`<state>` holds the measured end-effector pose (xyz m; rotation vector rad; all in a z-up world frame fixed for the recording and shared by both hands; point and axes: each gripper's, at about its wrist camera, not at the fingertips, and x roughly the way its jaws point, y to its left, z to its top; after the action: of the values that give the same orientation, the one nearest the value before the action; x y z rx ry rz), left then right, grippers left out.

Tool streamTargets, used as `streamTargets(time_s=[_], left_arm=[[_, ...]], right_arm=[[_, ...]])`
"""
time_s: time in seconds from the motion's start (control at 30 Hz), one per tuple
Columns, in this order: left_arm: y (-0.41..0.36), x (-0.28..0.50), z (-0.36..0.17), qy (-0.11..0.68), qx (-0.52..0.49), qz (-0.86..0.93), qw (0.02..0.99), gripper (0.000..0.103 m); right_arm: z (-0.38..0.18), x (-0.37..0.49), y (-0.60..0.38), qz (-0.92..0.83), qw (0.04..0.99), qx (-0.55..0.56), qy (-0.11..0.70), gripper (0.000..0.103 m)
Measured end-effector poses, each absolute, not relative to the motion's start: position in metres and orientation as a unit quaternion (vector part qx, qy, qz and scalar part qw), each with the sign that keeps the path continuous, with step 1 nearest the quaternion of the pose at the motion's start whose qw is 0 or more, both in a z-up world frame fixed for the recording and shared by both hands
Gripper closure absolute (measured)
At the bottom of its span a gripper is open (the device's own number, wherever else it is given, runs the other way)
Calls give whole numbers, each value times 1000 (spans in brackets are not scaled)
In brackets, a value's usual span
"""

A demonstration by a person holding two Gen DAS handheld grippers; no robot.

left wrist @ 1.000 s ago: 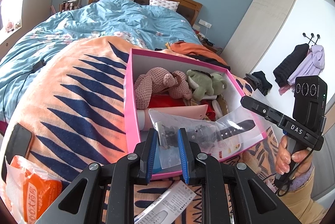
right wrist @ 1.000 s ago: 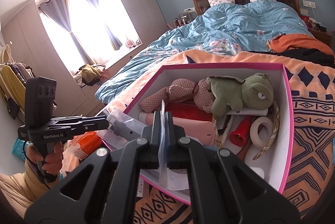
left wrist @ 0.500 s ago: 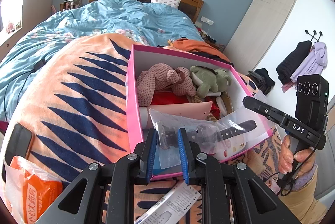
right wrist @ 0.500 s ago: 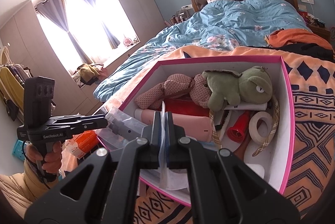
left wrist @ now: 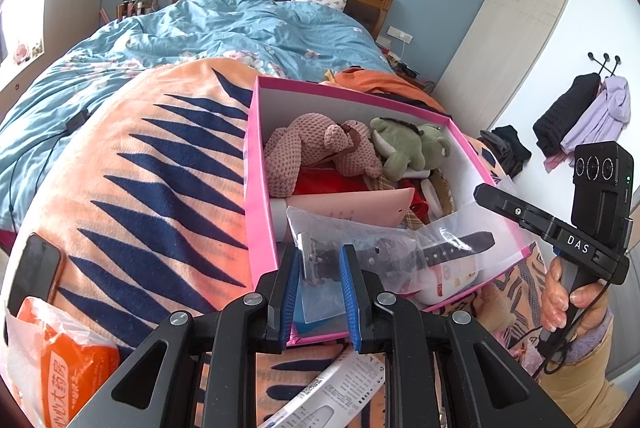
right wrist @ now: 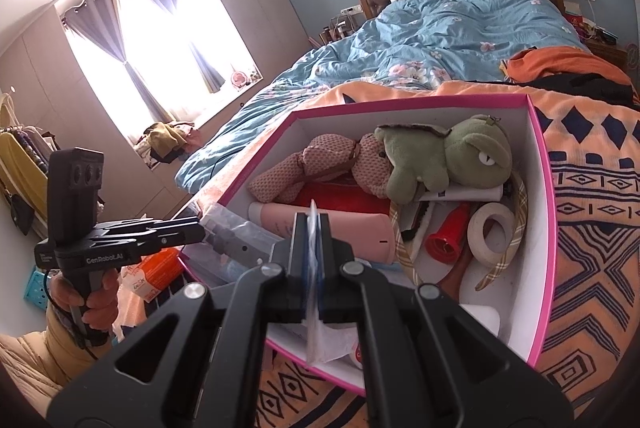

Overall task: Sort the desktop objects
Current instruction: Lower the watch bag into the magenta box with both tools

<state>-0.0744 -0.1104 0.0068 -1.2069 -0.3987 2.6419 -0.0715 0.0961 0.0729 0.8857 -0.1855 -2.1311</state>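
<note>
Holding a clear plastic bag [left wrist: 384, 248] between them, both grippers are hovering over the near end of the pink box [left wrist: 256, 196] that sits on the orange patterned blanket [left wrist: 152, 164] on the bed. Inside the bag a black watch strap [left wrist: 448, 248] is lying with its long axis running from about nine o'clock to three o'clock in the left wrist view, its buckle end toward the left gripper [left wrist: 320, 268] and its tail pointing toward the right gripper [right wrist: 311, 248].

The left fingers [left wrist: 290, 276] are clamping the bag's left end, with the buckle part of the strap caught between the blue pads, so they are not fully together. The right fingers [right wrist: 298, 248] are pinching only the thin film of the bag's opposite edge and are nearly touching each other. Each gripper is showing in the other's view: the right one at three o'clock from the left, the left one at nine o'clock from the right.

The bag is hanging just above the box's front contents, over a pink tube [right wrist: 320, 228], with a pink knitted toy [left wrist: 320, 152] and a green plush toy [right wrist: 444, 156] lying further in at twelve o'clock. Judging by this, the coming move is likely a lowering and letting go into the box; the left hand, carrying the strap's weight, is the one that matters most for the drop.
</note>
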Motion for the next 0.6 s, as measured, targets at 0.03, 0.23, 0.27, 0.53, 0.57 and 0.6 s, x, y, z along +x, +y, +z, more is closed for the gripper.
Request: streamTargets(time_s=[0.03, 0.23, 0.27, 0.53, 0.57, 0.6], left_arm=[[-111, -75, 6, -136, -410, 896, 105, 84], [-110, -75, 6, -133, -411, 896, 105, 84], [-110, -76, 5, -132, -411, 896, 105, 84], [-108, -75, 4, -123, -410, 898, 100, 84], [-108, -75, 4, -121, -409, 899, 99, 84], [-107, -74, 4, -118, -409, 900, 97, 84]], right_arm=[[72, -72, 97, -843, 400, 352, -74, 99], [67, -73, 100, -843, 395, 357, -74, 99], [67, -73, 101, -843, 395, 357, -75, 99], [65, -74, 111, -847, 385, 358, -81, 99], [65, -74, 112, -848, 382, 359, -82, 99], [64, -75, 115, -849, 378, 360, -83, 99]])
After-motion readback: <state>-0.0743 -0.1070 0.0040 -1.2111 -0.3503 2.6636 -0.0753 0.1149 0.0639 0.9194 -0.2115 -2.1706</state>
